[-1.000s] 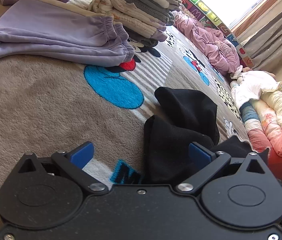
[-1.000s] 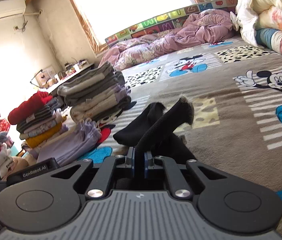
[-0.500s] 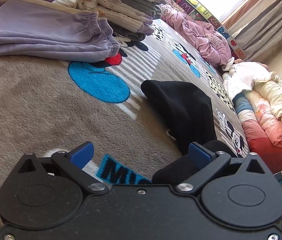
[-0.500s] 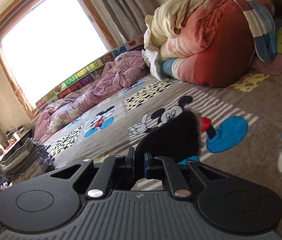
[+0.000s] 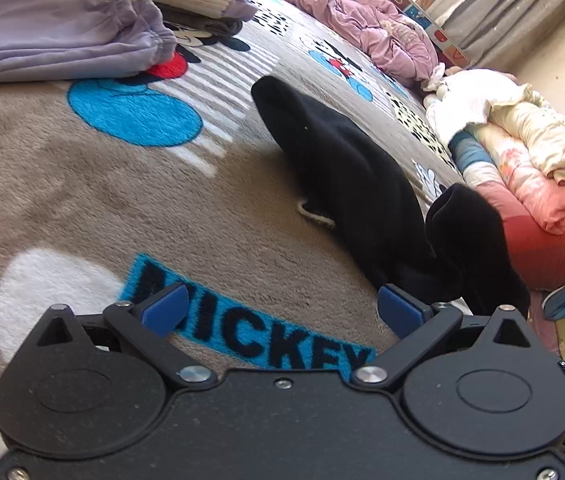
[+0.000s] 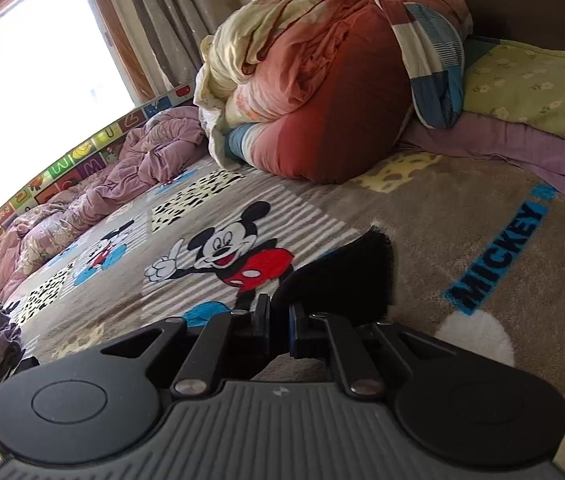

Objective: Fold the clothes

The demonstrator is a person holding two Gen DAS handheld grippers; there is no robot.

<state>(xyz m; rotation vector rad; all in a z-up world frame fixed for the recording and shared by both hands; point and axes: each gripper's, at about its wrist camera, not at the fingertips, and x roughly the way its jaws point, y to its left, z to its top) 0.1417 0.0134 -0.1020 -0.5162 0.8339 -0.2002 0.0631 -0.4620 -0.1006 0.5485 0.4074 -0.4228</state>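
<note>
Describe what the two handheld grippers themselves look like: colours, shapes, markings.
Both are matte black, with two round discs joined by angled link arms on silver pivot screws. The left gripper has blue finger pads and a smooth body. The right gripper has a ribbed grey body with a small logo. No cables or sleeves show.

A grey-brown Mickey Mouse blanket [image 6: 422,216] covers the bed, printed with cartoon figures, blue circles and the word MICKEY. A wood-framed window [image 6: 38,68] lets in bright daylight, with grey striped curtains [image 6: 162,28] hanging beside it. Below the sill runs a colourful alphabet border [image 6: 82,160], and a crumpled mauve quilt [image 6: 122,176] lies along it. Rolled bedding in red, pink and cream [image 6: 314,92] is heaped at one side.
</note>
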